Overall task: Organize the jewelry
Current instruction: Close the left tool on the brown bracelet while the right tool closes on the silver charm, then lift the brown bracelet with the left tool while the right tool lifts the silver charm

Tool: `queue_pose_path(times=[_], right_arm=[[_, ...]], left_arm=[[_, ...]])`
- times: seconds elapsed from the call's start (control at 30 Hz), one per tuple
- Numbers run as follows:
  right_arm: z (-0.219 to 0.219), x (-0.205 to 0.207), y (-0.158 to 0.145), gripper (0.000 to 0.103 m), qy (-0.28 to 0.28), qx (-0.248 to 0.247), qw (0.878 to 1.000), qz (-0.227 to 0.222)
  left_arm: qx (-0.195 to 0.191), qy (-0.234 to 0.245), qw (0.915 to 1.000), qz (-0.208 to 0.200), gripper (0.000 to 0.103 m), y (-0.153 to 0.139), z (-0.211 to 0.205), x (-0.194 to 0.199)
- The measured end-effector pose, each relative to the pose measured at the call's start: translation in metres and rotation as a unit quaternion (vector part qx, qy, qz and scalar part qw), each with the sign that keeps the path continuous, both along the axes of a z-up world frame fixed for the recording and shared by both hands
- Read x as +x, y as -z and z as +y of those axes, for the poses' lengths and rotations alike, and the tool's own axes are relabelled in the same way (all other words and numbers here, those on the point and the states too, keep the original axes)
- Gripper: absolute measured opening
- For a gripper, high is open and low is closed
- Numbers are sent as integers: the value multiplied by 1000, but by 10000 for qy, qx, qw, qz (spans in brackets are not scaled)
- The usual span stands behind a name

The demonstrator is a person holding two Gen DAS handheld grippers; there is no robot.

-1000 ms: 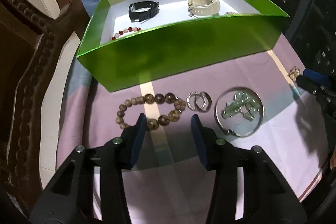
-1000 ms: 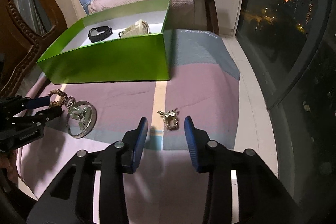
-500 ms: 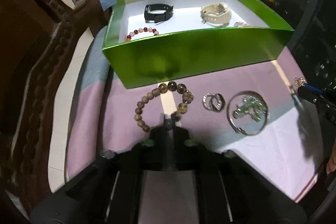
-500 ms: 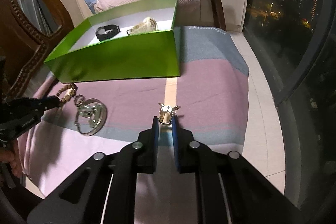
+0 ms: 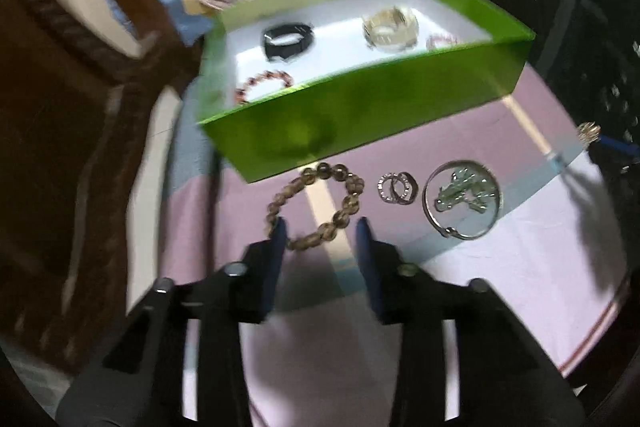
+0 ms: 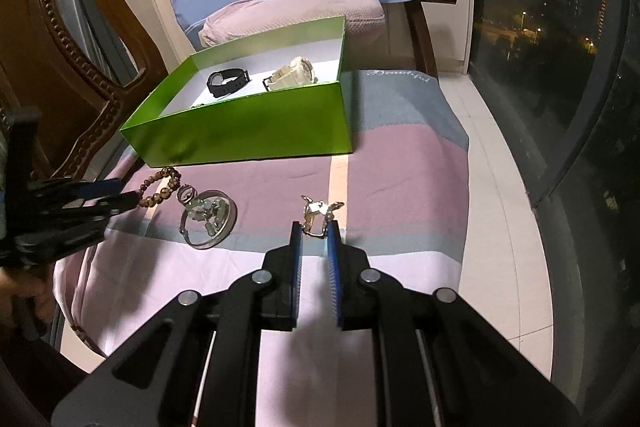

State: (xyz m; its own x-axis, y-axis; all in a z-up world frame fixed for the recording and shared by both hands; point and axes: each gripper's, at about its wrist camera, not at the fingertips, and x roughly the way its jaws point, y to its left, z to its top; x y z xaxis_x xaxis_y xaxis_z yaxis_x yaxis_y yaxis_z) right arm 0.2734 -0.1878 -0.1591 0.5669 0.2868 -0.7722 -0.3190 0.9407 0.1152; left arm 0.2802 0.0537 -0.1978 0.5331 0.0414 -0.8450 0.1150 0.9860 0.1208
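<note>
Striped cloth surface (image 6: 400,155) lower-center: right gripper (image 6: 316,227) fingers pinched the tiny, light, snaggy gold charm (image 6: 318,213); left gripper (image 5: 320,227) fingers had just been opening, loosely straddling the bead bracelet (image 5: 316,203).

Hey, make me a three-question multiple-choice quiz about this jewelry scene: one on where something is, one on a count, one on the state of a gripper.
1. Where is the brown bead bracelet?
A. inside the green box
B. on the cloth in front of the green box
C. on the chair

2. How many watches lie in the green box?
A. two
B. one
C. four

3. What is the right gripper doing?
A. standing wide open
B. holding a watch
C. gripping a small gold piece

Answers: 1 B, it lies on the cloth below the box's front wall. 2 A, a black watch and a cream watch. 3 C, the small gold piece sits pinched between its fingers.
</note>
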Motion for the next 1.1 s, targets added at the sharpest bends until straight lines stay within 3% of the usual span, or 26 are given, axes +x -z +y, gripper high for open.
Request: queue_pose_path(times=[0.1,0.27,0.53,0.73,0.83,0.97,1.1], right_arm=[[-2,2,2,13,18,24,10000,71],[2,2,3,13,-54,28,9999,97],[6,-2,-1,13,-133,88,9999,57],[10,-29,-32,13,-346,125,9990,-253],[13,-53,-56,13,-445,234,9979,-409],[16,-93,-99,13,-561,300,9950,-764],[16,-126,-136,13,-607,349,9918,-1068]], left_arm=[[164,195,9992,312,17,16,-2,19],[175,394,9986,318,12,12,-4,22],[-374,115,9988,280,11,1,5,11],[-1256,-203,9909,-450,11,-88,7,-56],[-1324,-444,9869,-806,11,-129,-3,-100],[-1461,-664,9793,-1235,11,-160,-17,-154],[-1440,-774,9769,-1378,11,-167,-28,-185]])
